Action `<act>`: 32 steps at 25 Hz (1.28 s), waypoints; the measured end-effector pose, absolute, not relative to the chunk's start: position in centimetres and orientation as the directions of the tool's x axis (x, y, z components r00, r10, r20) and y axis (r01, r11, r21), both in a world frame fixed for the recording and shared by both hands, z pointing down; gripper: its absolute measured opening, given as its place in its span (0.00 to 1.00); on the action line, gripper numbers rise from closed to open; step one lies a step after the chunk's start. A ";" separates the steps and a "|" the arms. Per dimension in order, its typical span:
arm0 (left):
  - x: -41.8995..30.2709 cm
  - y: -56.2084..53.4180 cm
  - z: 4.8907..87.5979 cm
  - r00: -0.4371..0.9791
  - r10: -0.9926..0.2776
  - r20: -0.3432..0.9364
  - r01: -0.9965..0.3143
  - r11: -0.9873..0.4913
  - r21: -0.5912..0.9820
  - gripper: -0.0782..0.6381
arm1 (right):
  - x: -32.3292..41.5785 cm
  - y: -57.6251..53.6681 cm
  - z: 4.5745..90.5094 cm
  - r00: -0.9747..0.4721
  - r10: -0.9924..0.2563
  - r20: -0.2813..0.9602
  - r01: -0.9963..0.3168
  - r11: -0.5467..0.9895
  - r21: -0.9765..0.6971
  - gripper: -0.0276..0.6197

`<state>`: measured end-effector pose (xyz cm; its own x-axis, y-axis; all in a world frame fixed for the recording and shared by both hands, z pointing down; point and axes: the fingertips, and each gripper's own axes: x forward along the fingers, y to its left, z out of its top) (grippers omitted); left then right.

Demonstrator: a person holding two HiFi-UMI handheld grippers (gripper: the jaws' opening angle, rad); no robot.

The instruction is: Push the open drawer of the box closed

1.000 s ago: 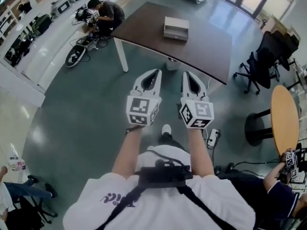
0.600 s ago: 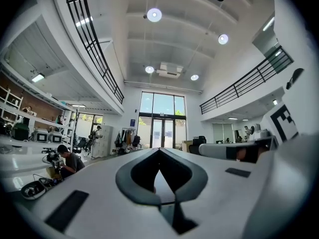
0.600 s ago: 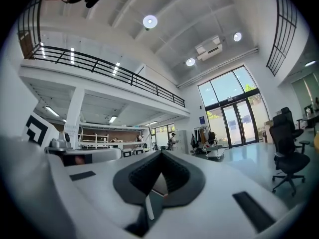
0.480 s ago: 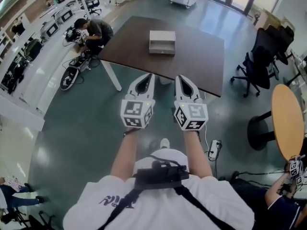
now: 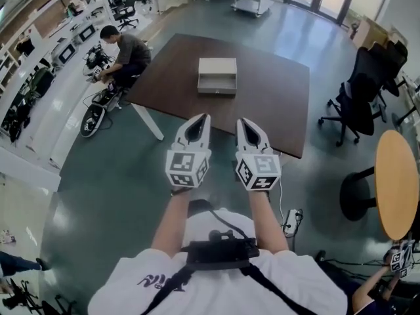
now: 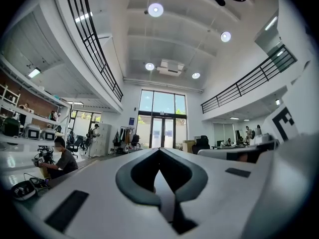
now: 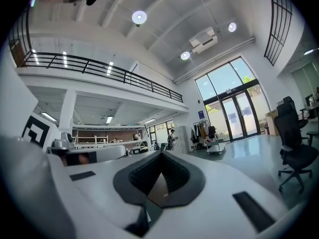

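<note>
Fingers [image 6: 94,190] clenching empty on left gripper [image 5: 203,118] and right gripper [image 5: 241,121]; hovering side by side, short of table [image 5: 275,100]; facing box [image 5: 217,66], long axis crosswise, open drawer [image 5: 216,84] pointing toward grippers.

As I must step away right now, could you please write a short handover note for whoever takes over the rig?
Left tool: shut, empty.
Right tool: shut, empty.
Both are held in the air, side by side, on the near side of the dark brown table.
The pale beige box sits mid-table, its drawer pulled open towards you.
Done: nothing; neither tool touches the box.
To do: step closer, reach the drawer front and push it closed.
</note>
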<state>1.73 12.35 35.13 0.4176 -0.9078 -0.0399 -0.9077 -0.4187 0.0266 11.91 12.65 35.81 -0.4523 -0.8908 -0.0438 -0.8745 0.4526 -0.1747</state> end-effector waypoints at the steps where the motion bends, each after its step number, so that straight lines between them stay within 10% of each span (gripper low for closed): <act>1: 1.6 11.4 35.5 0.415 -0.909 -0.030 -0.909 -0.416 0.030 0.12 | 11.7 11.9 36.1 -0.459 -0.888 -0.036 -0.872 0.458 -0.172 0.03; 32: -4.7 -24.2 41.0 0.578 -0.816 0.018 -0.814 -0.576 0.073 0.12 | 5.9 -21.6 40.5 -0.298 -0.954 0.035 -0.944 0.290 -0.155 0.03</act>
